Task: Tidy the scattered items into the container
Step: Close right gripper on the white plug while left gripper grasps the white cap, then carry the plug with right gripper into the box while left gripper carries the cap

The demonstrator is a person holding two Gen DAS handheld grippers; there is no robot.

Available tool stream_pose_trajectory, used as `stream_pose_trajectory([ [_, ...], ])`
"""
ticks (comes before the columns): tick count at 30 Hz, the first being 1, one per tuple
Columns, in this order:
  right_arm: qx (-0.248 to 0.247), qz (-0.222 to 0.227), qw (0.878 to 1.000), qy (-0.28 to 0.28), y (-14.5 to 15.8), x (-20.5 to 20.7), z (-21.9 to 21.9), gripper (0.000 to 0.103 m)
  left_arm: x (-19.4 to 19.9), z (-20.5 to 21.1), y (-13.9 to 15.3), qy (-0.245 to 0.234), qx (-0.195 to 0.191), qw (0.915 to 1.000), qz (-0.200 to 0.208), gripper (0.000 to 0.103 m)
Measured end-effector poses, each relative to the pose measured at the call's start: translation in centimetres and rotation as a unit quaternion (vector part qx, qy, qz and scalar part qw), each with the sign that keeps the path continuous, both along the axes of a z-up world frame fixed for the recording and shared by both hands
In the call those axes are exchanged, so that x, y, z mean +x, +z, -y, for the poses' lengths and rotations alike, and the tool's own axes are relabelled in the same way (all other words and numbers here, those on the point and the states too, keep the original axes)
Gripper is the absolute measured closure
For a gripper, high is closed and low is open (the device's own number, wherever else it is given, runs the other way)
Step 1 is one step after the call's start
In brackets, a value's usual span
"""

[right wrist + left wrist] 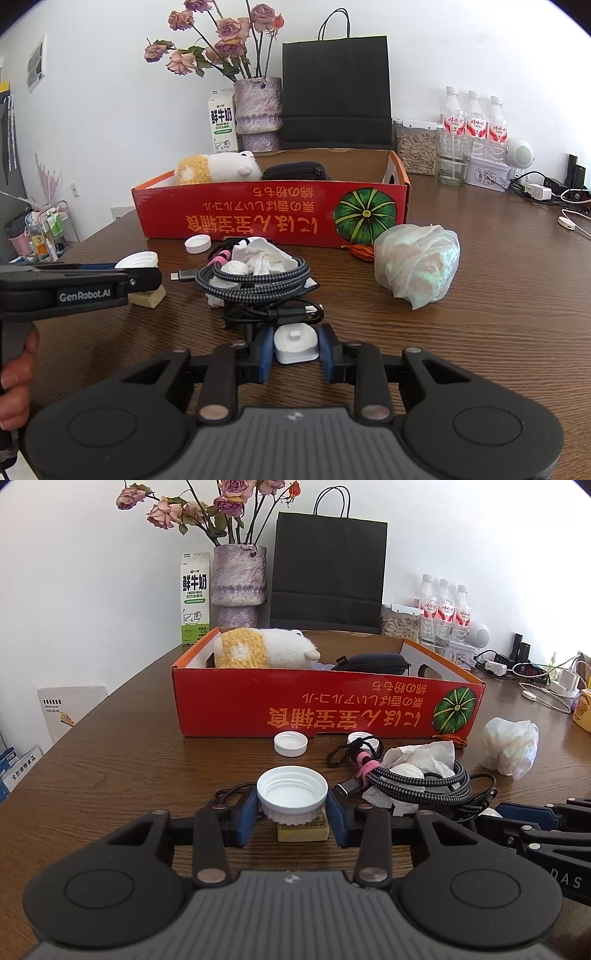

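Observation:
A red cardboard box (325, 705) (273, 218) stands on the wooden table with a plush toy (258, 648) and a dark pouch (369, 662) inside. My left gripper (291, 812) is shut on a large white lid (291, 792), held above a small beige block (303, 830). My right gripper (295, 345) is shut on a white charger plug (295, 345) whose black cable (273, 312) leads forward. In front of the box lie two small white caps (290, 743) (364, 737), a coiled braided cable (255, 277), crumpled tissue (264, 256) and a bagged bundle (415, 264).
Behind the box stand a milk carton (195, 598), a vase of dried roses (238, 585), a black paper bag (328, 576), a jar of seeds (417, 149) and three water bottles (474, 118). Chargers and cables (532, 679) lie at the far right.

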State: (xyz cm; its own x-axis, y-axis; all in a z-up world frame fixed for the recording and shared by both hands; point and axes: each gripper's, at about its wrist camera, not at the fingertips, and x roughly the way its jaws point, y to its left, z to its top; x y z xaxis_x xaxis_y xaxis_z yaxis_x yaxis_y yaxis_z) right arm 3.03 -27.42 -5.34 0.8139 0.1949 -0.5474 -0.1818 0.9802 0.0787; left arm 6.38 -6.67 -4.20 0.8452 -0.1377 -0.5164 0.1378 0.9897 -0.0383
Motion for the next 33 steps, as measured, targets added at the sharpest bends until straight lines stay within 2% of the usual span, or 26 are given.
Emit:
stream_pose_trajectory([
  [10,0.009,0.016,1.000,-0.018,0.8,-0.5,0.5,0.078,-0.9,-0.4,1.2,0.001,0.006,0.9998,0.017,0.063],
  [20,0.007,0.051,0.999,-0.013,3.6,-1.3,0.4,0.079,-1.5,-0.5,2.9,-0.004,0.006,0.9993,0.038,0.063],
  [26,0.010,0.081,0.997,-0.001,5.9,-1.6,0.4,0.079,-1.2,-0.4,5.0,-0.010,0.006,0.9979,0.063,0.063],
  [33,0.012,0.124,0.992,-0.007,8.7,0.6,0.3,0.079,1.1,0.4,7.5,-0.007,0.000,0.9955,0.095,0.063],
])
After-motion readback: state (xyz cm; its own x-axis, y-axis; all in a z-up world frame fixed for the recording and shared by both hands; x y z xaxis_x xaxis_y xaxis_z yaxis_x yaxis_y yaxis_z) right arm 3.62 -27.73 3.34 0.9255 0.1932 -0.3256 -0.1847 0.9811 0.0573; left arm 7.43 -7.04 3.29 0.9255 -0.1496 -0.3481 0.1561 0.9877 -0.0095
